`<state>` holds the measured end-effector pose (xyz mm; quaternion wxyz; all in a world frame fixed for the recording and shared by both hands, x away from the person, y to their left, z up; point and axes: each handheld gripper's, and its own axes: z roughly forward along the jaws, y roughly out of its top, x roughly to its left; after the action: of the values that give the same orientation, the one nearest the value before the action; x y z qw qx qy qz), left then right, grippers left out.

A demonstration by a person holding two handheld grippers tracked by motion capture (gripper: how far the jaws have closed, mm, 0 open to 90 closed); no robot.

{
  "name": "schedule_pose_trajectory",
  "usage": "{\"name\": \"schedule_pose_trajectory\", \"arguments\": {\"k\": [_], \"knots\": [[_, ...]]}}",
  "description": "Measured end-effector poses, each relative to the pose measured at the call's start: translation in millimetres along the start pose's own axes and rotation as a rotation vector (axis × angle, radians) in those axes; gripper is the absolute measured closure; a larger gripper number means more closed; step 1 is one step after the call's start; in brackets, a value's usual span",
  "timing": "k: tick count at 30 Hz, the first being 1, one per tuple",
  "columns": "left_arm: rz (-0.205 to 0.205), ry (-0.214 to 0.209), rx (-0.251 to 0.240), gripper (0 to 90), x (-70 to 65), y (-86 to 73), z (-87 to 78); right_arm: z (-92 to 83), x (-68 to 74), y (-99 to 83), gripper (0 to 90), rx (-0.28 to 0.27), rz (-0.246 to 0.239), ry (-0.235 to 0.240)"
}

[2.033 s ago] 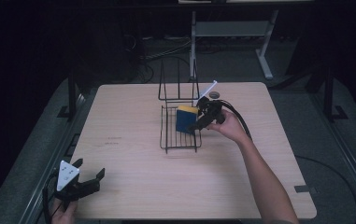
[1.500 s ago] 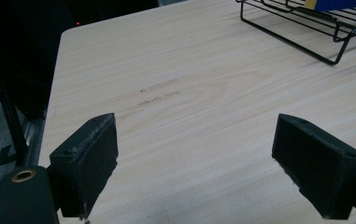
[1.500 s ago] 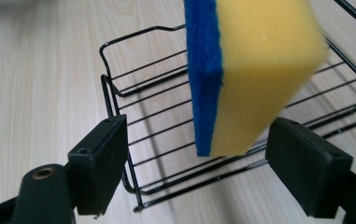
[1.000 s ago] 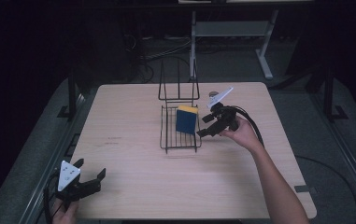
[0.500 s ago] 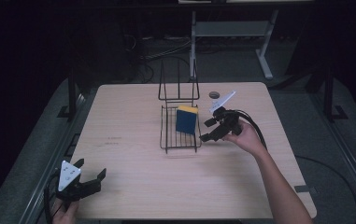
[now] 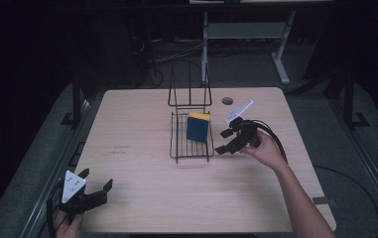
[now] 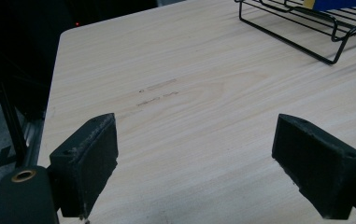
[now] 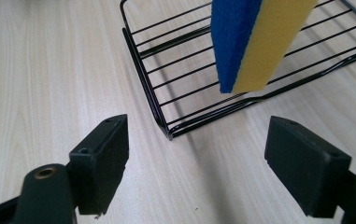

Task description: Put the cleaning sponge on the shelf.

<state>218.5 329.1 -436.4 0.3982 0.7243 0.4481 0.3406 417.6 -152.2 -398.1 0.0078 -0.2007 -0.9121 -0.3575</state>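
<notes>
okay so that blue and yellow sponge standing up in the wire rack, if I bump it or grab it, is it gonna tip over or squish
The sponge stands on its narrow edge in the wire rack, so a sideways bump would likely tip it. It looks like soft foam with a blue scrub face, so probably light and squashy under the jaws. The rough blue face should grip rather than slip.

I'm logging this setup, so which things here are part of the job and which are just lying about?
Part of the job:
blue and yellow rectangular sponge
black wire rack
right claw, open

Just lying about:
small grey round disc
left claw, open, idle at the near corner
</notes>
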Motion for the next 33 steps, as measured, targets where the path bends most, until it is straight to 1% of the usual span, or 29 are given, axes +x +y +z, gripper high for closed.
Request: {"name": "schedule_pose_trajectory", "arguments": {"k": [3, 6, 8, 11, 16, 17, 23, 33], "knots": [[0.001, 0.000, 0.001, 13.9, -0.1, 0.0, 0.1, -1.4, 1.5, -6.1, 21.5, -0.001, 0.006, 0.001], [0.003, 0.001, 0.000, 13.9, -0.3, 0.0, 0.0, -2.3, 1.8, -9.6, 21.5, 0.012, 0.010, 0.007], [0.002, 0.002, -0.001, 13.9, -0.4, 0.1, -0.1, -6.1, 3.3, -14.8, 21.5, 0.007, 0.010, -0.010], [0.003, 0.002, 0.001, 13.9, -0.9, 0.2, 0.1, -10.1, 3.5, -19.2, 21.5, -0.008, 0.024, -0.011], [0.000, 0.001, 0.001, 13.9, -0.9, -0.2, 0.0, -13.6, 5.1, -26.6, 21.5, -0.011, 0.033, -0.017], [-0.001, 0.002, 0.001, 13.9, -0.4, -0.3, -0.1, -14.1, 5.4, -28.1, 21.5, -0.014, 0.025, -0.022], [0.000, 0.002, 0.001, 13.9, -0.5, -0.3, -0.3, -15.9, 7.9, -36.9, 21.5, -0.012, 0.039, -0.021], [0.003, 0.002, 0.001, 13.9, -0.6, -0.2, -0.5, -21.2, 14.6, -47.5, 21.5, -0.016, 0.039, -0.027]]}}
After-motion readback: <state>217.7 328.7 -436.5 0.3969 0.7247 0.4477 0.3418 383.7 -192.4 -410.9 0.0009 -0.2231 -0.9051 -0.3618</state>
